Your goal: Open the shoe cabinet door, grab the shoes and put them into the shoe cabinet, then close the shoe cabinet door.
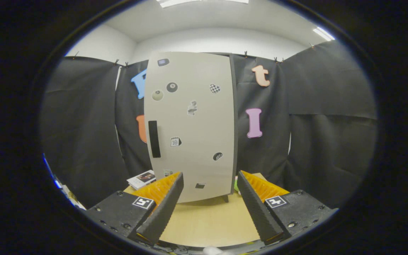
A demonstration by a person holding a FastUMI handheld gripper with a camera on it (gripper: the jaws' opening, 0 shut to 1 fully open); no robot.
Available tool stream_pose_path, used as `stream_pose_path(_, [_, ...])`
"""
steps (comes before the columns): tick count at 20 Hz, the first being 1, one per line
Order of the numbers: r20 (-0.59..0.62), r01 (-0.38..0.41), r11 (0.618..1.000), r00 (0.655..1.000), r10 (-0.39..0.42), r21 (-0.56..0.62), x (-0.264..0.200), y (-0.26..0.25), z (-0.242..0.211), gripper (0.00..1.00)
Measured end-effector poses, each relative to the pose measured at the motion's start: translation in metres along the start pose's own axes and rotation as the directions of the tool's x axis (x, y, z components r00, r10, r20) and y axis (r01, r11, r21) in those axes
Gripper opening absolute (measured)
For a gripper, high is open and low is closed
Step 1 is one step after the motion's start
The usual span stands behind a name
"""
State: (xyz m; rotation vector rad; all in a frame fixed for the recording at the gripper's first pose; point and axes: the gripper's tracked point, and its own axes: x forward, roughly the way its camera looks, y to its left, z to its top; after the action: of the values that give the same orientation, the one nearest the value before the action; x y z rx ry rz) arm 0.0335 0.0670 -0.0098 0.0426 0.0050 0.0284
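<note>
cabinet [193,127] stands on the table [207,219], door shut, just beyond the gripper [209,184], fingers spread and empty. closed door fits either not yet opened or shoes already stowed.

Cabinet [191,131] interior hidden behind shut door [190,106]; lower corners covered by spread fingers [165,202] of gripper [209,189]. Stickers [191,107] on door too small to make out. Booklet [141,179] partly hidden behind one finger. Green scrap [236,185] by other finger, unidentifiable. Table [207,219] far edge masked by cabinet.
</note>
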Motion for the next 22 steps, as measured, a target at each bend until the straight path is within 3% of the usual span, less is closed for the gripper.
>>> stream_pose_path(22, [0.020,-0.012,1.000,1.000,0.012,-0.016,-0.015,-0.003,0.000,0.99])
